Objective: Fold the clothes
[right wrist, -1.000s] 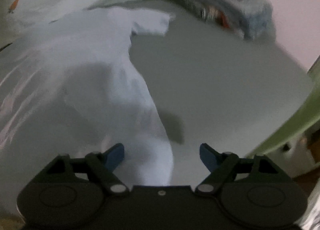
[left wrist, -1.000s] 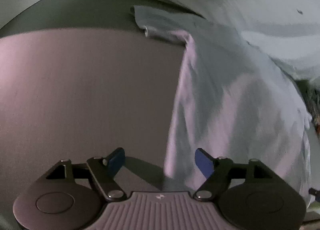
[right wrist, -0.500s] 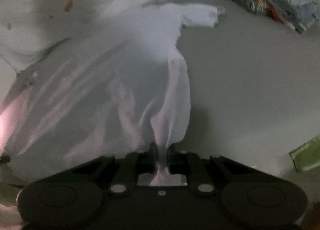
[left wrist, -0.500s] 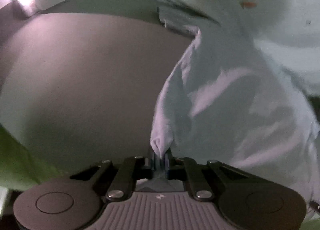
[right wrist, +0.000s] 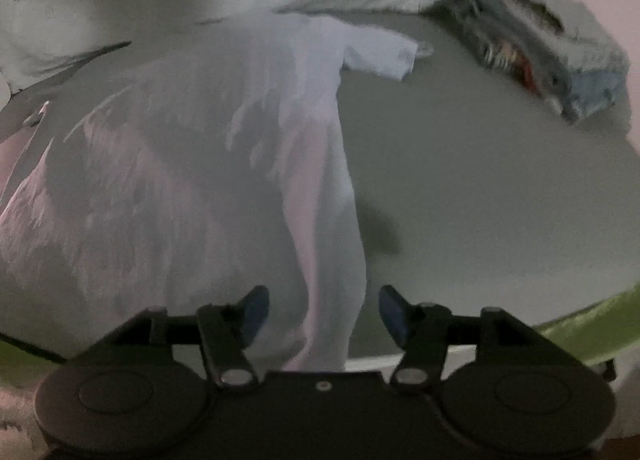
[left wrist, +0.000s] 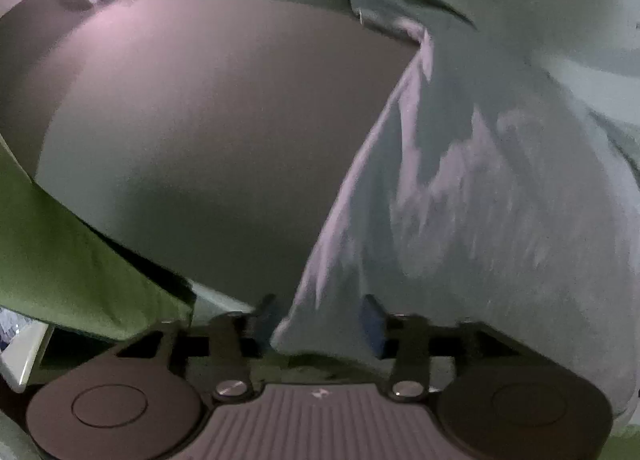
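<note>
A pale white shirt [left wrist: 460, 196] lies spread on a grey table [left wrist: 208, 132], its hem at the near edge. My left gripper [left wrist: 318, 322] is open, its blue pads either side of the shirt's lower left corner. In the right wrist view the same shirt [right wrist: 224, 180] shows a short sleeve [right wrist: 380, 54] at the far side. My right gripper [right wrist: 324, 312] is open, its pads either side of the shirt's lower right corner. Neither gripper holds the cloth.
A stack of folded clothes [right wrist: 540, 60] sits at the far right of the table. A white patterned sheet [left wrist: 540, 0] hangs behind it. Green cloth [left wrist: 72, 260] hangs below the table's near edge [right wrist: 592, 324].
Both grippers closed on the shirt's bottom corners, pulled them toward the near table edge, and have now opened, letting the cloth go.
</note>
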{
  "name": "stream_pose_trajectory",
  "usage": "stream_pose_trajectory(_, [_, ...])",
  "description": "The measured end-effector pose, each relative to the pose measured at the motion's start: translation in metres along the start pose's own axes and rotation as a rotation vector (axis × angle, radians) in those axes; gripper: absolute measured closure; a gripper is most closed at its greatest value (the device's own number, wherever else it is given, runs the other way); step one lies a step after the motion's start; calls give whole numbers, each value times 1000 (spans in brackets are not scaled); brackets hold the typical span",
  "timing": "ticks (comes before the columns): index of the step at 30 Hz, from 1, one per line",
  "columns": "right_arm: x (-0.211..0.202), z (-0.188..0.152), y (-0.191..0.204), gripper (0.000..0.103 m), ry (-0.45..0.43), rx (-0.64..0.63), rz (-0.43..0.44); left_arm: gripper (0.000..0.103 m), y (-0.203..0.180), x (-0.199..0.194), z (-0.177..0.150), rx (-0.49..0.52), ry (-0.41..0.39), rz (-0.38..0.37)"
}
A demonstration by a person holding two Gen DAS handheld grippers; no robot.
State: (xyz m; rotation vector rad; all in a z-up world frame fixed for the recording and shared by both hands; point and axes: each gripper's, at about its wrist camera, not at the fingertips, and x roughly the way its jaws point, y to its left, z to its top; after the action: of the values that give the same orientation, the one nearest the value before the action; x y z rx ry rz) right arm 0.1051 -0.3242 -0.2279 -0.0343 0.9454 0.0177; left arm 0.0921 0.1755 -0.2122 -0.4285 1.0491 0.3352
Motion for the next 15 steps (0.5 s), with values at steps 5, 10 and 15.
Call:
stream_pose_trajectory(5, [3,23,35,26,-56,-55,2,30,3,-2,26,25,-37,-33])
stream_pose_trajectory(10, [12,44,108,23,-97,-166,23,26,9,10,62,52,-30,-92])
stream_pose_trajectory(15, [13,48,212,28,-106,-195,98,26,26,23,108,149,-4,-183])
